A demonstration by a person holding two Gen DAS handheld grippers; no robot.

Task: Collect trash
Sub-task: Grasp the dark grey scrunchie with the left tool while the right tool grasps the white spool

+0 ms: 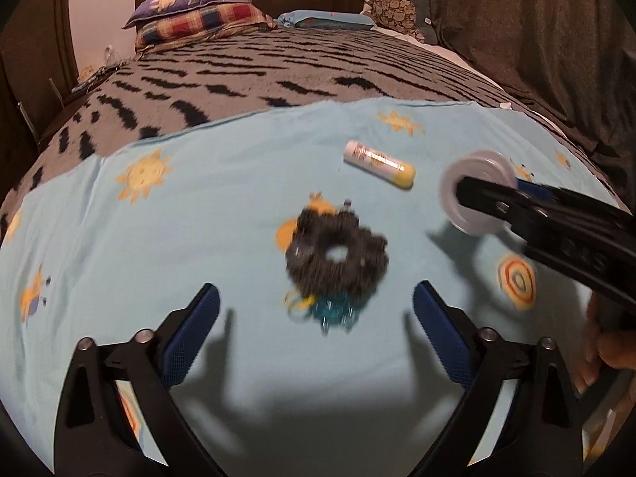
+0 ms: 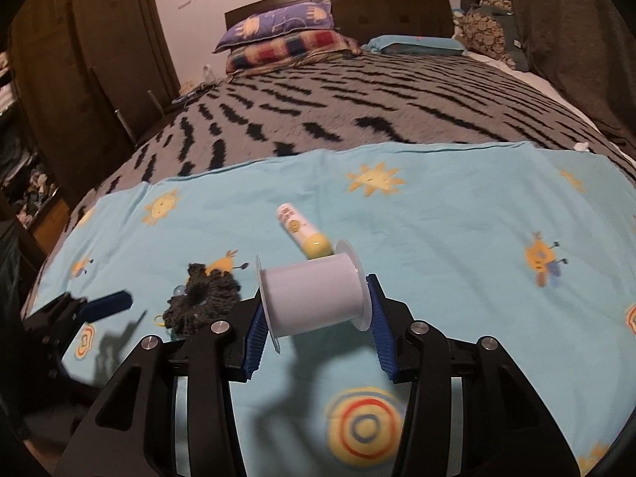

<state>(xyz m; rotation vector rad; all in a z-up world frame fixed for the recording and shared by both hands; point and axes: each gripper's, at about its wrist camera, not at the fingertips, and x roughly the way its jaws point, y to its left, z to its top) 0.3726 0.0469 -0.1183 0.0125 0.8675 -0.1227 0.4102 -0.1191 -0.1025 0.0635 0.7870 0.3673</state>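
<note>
My right gripper [image 2: 316, 310] is shut on an empty white spool [image 2: 312, 296], held by its two flanges above the light blue sheet [image 2: 437, 246]; the spool also shows in the left wrist view [image 1: 479, 194]. A dark grey scrunchie [image 1: 338, 256] lies on the sheet ahead of my left gripper [image 1: 316, 314], which is open and empty above the sheet. A white tube with a yellow cap [image 1: 379, 163] lies beyond the scrunchie; it also shows in the right wrist view [image 2: 304, 230]. A small teal and yellow item [image 1: 330, 310] lies just in front of the scrunchie.
The sheet covers the near end of a bed with a grey and black patterned blanket [image 1: 278, 67]. Pillows [image 1: 194, 12] lie at the headboard. A dark wardrobe [image 2: 79, 79] stands left of the bed, a grey curtain [image 1: 536, 20] to the right.
</note>
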